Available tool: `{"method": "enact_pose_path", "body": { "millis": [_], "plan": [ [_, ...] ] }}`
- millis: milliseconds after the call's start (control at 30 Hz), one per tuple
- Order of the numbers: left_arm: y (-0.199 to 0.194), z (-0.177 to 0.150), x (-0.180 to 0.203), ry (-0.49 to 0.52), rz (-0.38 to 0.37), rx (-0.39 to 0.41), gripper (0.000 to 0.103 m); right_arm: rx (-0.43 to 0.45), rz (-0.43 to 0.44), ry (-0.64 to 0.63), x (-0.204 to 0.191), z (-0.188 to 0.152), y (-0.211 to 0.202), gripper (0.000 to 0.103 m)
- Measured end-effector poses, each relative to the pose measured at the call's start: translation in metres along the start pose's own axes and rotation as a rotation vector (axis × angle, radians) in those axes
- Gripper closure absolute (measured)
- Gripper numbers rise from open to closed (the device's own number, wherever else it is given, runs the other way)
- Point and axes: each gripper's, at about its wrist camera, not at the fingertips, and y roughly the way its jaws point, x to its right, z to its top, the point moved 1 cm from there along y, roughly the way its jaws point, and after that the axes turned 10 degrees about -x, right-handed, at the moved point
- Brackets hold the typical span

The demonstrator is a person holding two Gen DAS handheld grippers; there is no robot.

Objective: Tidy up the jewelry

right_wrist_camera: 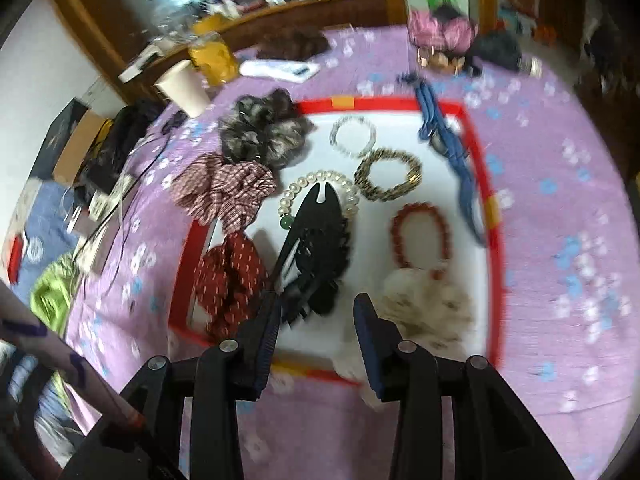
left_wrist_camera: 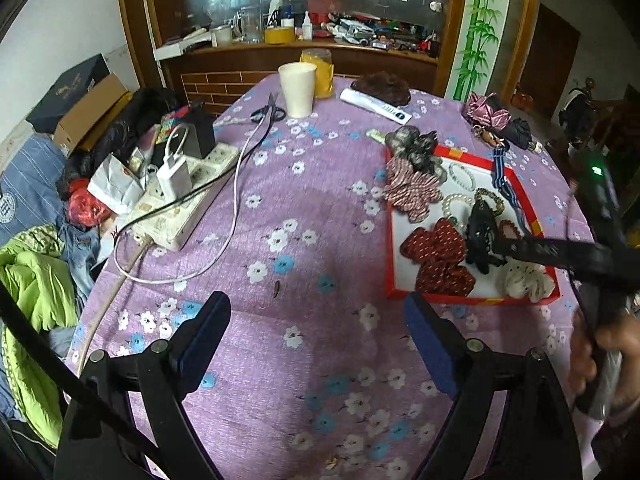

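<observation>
- At the far left of the left wrist view, a white power strip (left_wrist_camera: 188,196) with a plugged-in charger lies on the counter (left_wrist_camera: 304,272), which is covered in purple cloth printed with flowers.
- Behind it, towards the middle, a white paper cup (left_wrist_camera: 297,89) stands upright next to black scissors (left_wrist_camera: 271,110).
- The left gripper (left_wrist_camera: 318,338) hovers over bare cloth, its fingers wide apart and holding nothing.
- To the right sits a red-rimmed tray (right_wrist_camera: 400,103) with a white floor.
- In the tray's left part lie three scrunchies: a grey furry scrunchie (right_wrist_camera: 264,134) across the far rim, a checked scrunchie (right_wrist_camera: 224,190) over the left rim, and a dark red dotted scrunchie (right_wrist_camera: 230,280) nearest.
- In the middle, a pearl bracelet (right_wrist_camera: 320,179) lies partly under a black hair clip (right_wrist_camera: 316,236).
- The right gripper (right_wrist_camera: 316,320) is over the tray's near edge, fingers apart; the clip's near end touches the left finger.
- Further right lie a clear bead bracelet (right_wrist_camera: 354,136), a gold-brown bracelet (right_wrist_camera: 388,174), a red bead bracelet (right_wrist_camera: 420,236) and a cream scrunchie (right_wrist_camera: 428,304).
- A blue strap (right_wrist_camera: 448,148) drapes over the right rim.
</observation>
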Motion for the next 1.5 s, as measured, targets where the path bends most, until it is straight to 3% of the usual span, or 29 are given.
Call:
{"method": "enact_pose_path", "body": {
  "millis": [133,267,333,400,533,700,800,867,933,967,1067,1100,1333,1500],
  "plan": [
    [0.008,-0.001,-0.011,-0.005,-0.014,-0.017,0.016,-0.036,-0.006,0.032,-0.002,0.012,0.024,0.054],
    [0.016,0.000,-0.018,-0.011,-0.023,-0.032,0.016,-0.041,-0.014,0.045,-0.007,0.014,0.029,0.073],
    [0.020,0.003,-0.020,-0.016,-0.032,-0.037,0.016,-0.021,-0.049,0.017,-0.012,0.013,0.023,0.077],
    [0.023,0.005,-0.021,-0.021,-0.046,-0.043,0.016,0.011,-0.157,-0.051,-0.024,0.013,0.013,0.085],
    [0.030,0.009,-0.018,-0.017,-0.063,-0.055,0.016,0.048,-0.425,-0.194,-0.043,0.013,0.004,0.085],
    [0.035,0.010,-0.013,0.001,-0.061,-0.064,0.016,0.095,-0.907,-0.502,-0.079,-0.009,0.044,0.086],
    [0.037,0.011,-0.014,-0.004,-0.055,-0.067,0.016,0.066,-0.961,-0.592,-0.087,-0.024,0.068,0.083],
    [0.038,0.012,-0.016,-0.012,-0.055,-0.070,0.016,0.105,-0.975,-0.600,-0.088,-0.028,0.070,0.084],
    [0.039,0.013,-0.016,-0.016,-0.056,-0.070,0.016,0.106,-0.946,-0.589,-0.085,-0.027,0.067,0.082],
    [0.040,0.014,-0.016,-0.016,-0.056,-0.071,0.016,0.107,-0.888,-0.579,-0.082,-0.025,0.062,0.079],
    [0.042,0.015,-0.013,-0.009,-0.056,-0.075,0.016,0.099,-0.702,-0.540,-0.075,-0.021,0.045,0.052],
    [0.043,0.015,-0.011,-0.006,-0.057,-0.076,0.016,0.100,-0.630,-0.525,-0.076,-0.021,0.040,0.050],
    [0.045,0.017,-0.009,-0.007,-0.058,-0.076,0.016,0.127,-0.288,-0.347,-0.045,-0.015,-0.025,0.049],
    [0.050,0.018,-0.006,-0.006,-0.066,-0.089,0.016,0.119,-0.198,-0.204,-0.019,0.004,-0.031,0.048]
  ]
}}
